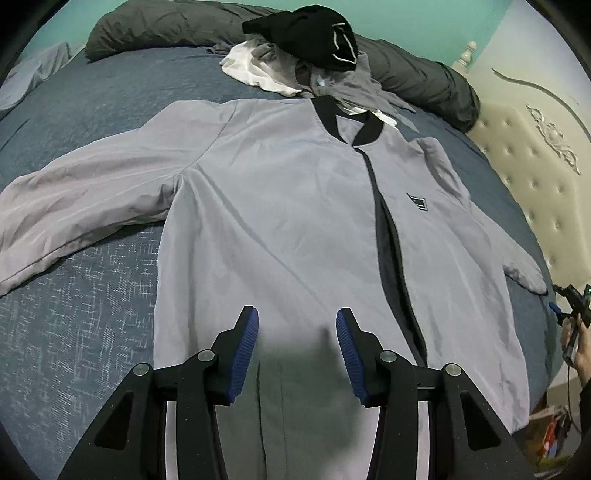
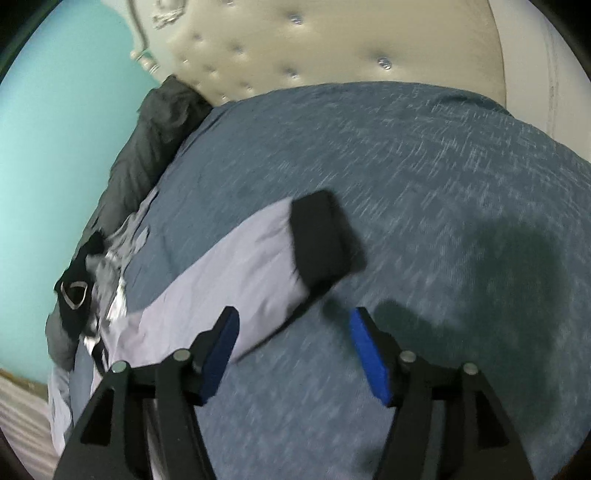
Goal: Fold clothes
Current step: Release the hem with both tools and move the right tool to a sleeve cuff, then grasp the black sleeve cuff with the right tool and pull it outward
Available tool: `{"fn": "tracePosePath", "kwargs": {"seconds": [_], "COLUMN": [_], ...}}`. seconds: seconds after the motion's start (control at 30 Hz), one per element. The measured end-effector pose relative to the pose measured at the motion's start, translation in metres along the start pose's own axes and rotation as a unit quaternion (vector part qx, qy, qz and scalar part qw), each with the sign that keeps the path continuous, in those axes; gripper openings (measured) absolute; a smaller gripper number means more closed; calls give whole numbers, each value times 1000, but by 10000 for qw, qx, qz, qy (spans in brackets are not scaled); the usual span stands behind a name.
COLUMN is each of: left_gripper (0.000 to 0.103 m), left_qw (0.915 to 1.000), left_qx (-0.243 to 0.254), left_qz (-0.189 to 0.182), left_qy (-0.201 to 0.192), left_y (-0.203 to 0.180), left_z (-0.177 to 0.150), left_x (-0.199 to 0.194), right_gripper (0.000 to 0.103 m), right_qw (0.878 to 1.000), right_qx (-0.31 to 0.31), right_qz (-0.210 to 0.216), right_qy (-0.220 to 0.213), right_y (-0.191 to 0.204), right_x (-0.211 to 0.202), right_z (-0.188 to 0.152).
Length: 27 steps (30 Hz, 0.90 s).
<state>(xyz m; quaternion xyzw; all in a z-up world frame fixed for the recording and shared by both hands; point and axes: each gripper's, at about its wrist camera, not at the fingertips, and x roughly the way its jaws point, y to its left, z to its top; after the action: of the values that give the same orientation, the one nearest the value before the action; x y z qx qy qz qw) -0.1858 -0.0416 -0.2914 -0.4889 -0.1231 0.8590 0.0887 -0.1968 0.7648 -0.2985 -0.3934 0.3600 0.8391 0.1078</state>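
A grey jacket with a black collar and dark zip lies front up, spread flat on the blue bed cover. Its left sleeve stretches toward the left edge of the left wrist view. My left gripper hovers open over the jacket's hem, nothing between its blue pads. My right gripper is open above the jacket's other sleeve, just short of the black cuff. That gripper also shows at the far right of the left wrist view, held by a hand.
A pile of clothes, black, white and grey, sits beyond the jacket's collar. A dark grey duvet runs along the far side of the bed. A padded cream headboard stands beyond the cuff.
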Motion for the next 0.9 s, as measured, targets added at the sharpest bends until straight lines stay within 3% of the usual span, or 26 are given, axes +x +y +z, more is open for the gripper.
{"fn": "tracePosePath", "kwargs": {"seconds": [0.23,0.43,0.5,0.53,0.63,0.77,0.9], "left_gripper": [48,48,48,48,48,48,48], "left_qw": [10000,10000,9999,9999,10000,10000,10000], "left_qx": [-51,-85,-46,-35,-17,-22,-42], "left_qz": [20,25,75,78,73,57,52], "left_qy": [15,30,61,58,40,23,5], "left_y": [0,-1,-3,-3,-4,-3,-2], "left_z": [-10,-19,-21,-21,-23,-25,-25], "left_x": [21,38,43,43,44,42,41], "right_gripper": [68,68,57,42,23,19,18], "right_qw": [9996,9993,9990,9989,9982,9974,9907], "right_qx": [257,-200,-350,-399,-535,-685,-925], "right_qz": [133,231,141,101,82,214,142], "right_qy": [-1,194,219,241,273,-104,-987], "right_y": [-22,-8,-5,-5,-4,4,13], "right_x": [27,41,42,43,41,16,-38], "right_z": [21,26,24,22,17,14,18]}}
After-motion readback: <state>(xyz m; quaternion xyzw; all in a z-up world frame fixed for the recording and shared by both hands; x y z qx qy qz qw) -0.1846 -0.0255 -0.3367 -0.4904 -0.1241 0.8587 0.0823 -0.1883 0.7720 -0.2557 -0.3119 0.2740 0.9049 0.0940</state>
